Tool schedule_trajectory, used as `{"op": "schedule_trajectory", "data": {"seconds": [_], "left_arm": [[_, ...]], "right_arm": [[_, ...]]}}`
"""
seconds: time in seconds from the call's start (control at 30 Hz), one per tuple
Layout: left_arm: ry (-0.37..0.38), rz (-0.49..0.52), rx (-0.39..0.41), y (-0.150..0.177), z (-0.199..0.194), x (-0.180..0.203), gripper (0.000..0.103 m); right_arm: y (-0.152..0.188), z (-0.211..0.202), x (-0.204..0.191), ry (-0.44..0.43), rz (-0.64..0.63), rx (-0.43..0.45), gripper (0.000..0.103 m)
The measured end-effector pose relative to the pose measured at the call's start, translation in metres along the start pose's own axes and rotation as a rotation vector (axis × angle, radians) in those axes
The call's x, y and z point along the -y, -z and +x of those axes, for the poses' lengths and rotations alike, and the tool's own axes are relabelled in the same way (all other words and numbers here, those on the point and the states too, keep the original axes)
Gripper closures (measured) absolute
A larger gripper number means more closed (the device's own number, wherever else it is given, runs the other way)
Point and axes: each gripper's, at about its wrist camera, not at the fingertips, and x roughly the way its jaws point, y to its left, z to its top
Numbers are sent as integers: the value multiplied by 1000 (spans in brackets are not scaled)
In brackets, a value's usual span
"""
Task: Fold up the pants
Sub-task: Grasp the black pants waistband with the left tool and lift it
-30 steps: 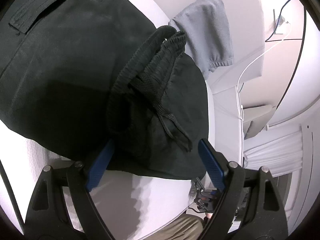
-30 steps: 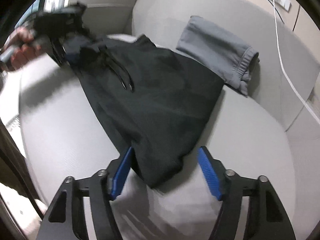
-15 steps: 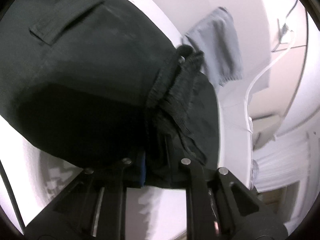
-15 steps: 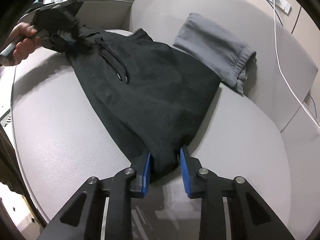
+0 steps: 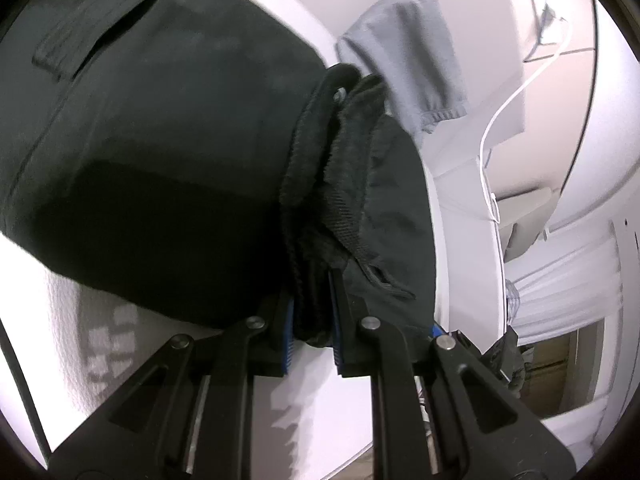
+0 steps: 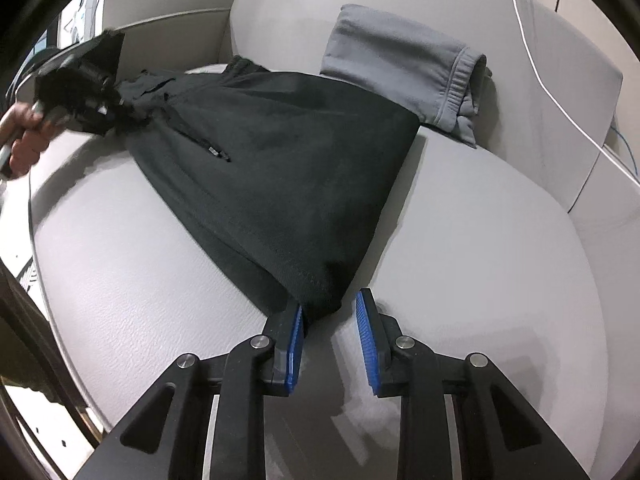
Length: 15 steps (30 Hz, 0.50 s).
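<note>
Black pants lie stretched across a light sofa seat. They run from the waistband at the far left to a narrow corner at the near middle. My left gripper is shut on the bunched waistband and drawstring of the black pants. In the right wrist view the left gripper shows at the far left, held by a hand. My right gripper has that near corner pinched between its blue pad tips, and the cloth looks taut between the two grippers.
A folded grey garment leans on the sofa back behind the pants; the left wrist view shows the grey garment too. A white cable runs over the backrest at the right. Bare seat lies right of the pants.
Both grippers went from wide open to closed on the pants: the left on the waistband, the right on the near corner. The cloth has since pulled tighter between them.
</note>
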Motion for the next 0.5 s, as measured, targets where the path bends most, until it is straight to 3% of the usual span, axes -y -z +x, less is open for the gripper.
{"op": "schedule_trajectory", "data": {"seconds": [0.5], "left_arm": [[-29,61,37,14,-3,-10,89]], "right_arm": [[7,-1,-3,-44,29,-19,78]]}}
